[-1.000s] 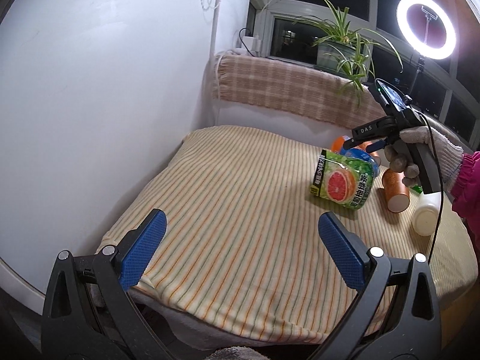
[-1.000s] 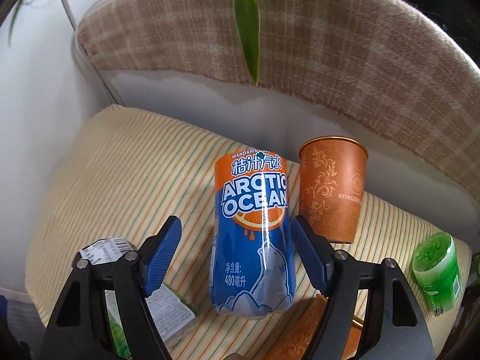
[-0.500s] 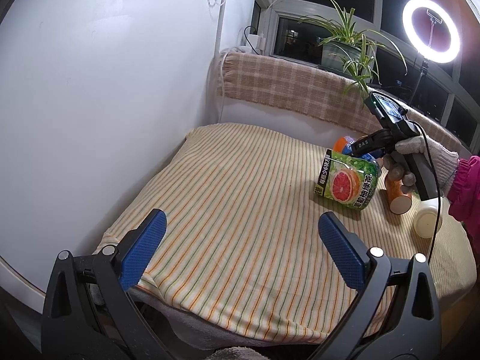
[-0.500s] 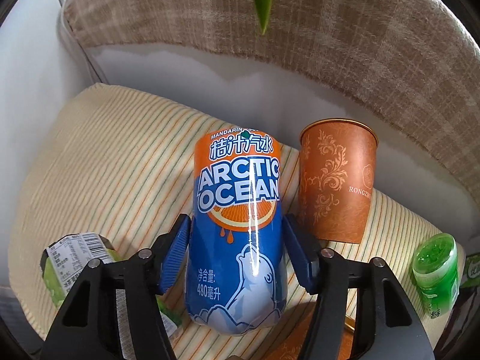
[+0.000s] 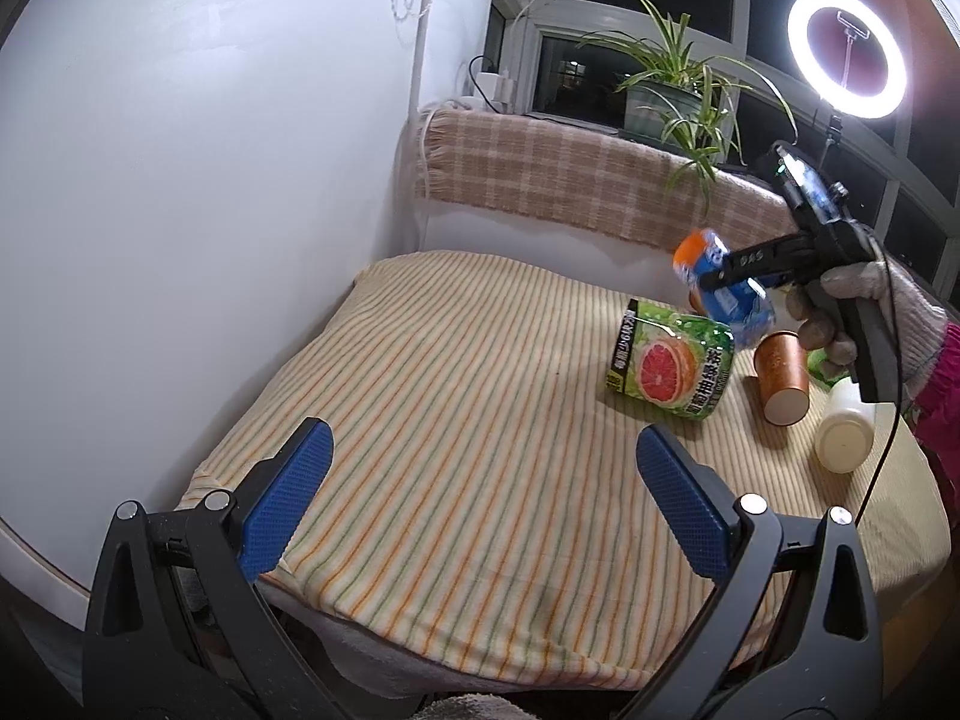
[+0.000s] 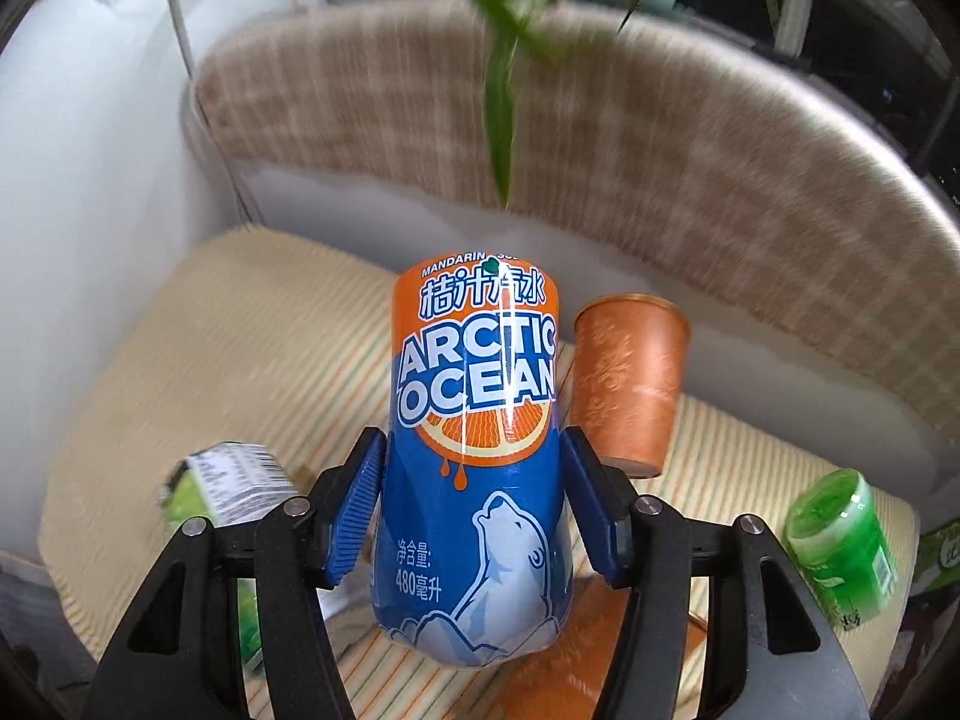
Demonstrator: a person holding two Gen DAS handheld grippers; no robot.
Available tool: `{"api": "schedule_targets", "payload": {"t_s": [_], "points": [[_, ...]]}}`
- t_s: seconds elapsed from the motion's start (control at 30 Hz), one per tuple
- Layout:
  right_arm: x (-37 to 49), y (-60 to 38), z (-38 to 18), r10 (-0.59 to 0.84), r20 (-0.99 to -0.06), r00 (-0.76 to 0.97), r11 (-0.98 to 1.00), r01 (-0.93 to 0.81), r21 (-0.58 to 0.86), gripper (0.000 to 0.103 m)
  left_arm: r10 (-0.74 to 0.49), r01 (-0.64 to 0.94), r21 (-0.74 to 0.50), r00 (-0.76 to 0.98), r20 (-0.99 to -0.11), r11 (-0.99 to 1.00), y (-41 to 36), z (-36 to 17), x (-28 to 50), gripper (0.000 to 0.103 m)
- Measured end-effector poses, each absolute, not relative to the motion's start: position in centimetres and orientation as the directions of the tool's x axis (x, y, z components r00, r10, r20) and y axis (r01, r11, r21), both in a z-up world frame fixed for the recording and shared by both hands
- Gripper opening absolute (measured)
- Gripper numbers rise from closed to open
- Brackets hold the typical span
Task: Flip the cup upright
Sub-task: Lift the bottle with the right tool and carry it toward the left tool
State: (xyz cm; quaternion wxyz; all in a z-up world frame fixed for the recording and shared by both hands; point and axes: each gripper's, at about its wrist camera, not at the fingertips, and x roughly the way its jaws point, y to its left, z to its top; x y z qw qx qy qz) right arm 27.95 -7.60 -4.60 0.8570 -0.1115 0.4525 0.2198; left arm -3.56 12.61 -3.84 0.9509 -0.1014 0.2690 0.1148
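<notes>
Blue pads of the right gripper (image 6: 474, 504) were clamped on the Arctic Ocean cup (image 6: 477, 450), which a second earlier stood free between open fingers and now hung lifted and tilted above the striped tabletop (image 5: 456, 396), near the grapefruit cup (image 5: 672, 369). That suggested the flip was under way, the turn still to finish. The left gripper (image 5: 480, 498) hovered low at the near edge, fingers apart and empty. An orange paper cup (image 6: 627, 381) stood just beside the held one
</notes>
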Motion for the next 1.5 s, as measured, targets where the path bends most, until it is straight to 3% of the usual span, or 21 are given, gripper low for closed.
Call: {"api": "schedule_targets", "payload": {"t_s": [0.37, 0.83, 1.37, 1.5], "points": [[19.6, -12.7, 0.3, 0.465, -0.708, 0.531, 0.855, -0.478, 0.202, 0.058, 0.110, -0.213, -0.138, 0.841, -0.530, 0.967, 10.5, -3.6, -2.6, 0.103], [11.4, -18.6, -7.3, 0.568, -0.717, 0.404, 0.823, -0.269, 0.501, 0.059, 0.004, -0.098, -0.149, 0.846, -0.533, 0.984, 6.6, -3.1, -0.9, 0.103], [11.3, -19.3, -11.0, 0.526, -0.765, 0.370, 0.848, -0.161, 0.505, 0.063, -0.026, -0.060, -0.143, 0.844, -0.536, 0.988, 4.8, -2.4, -1.0, 0.103], [11.1, -19.5, -10.4, 0.522, -0.766, 0.375, 0.852, -0.180, 0.492, 0.071, -0.036, -0.049, -0.142, 0.843, -0.537, 0.989, 4.6, -2.4, -0.8, 0.103]]}}
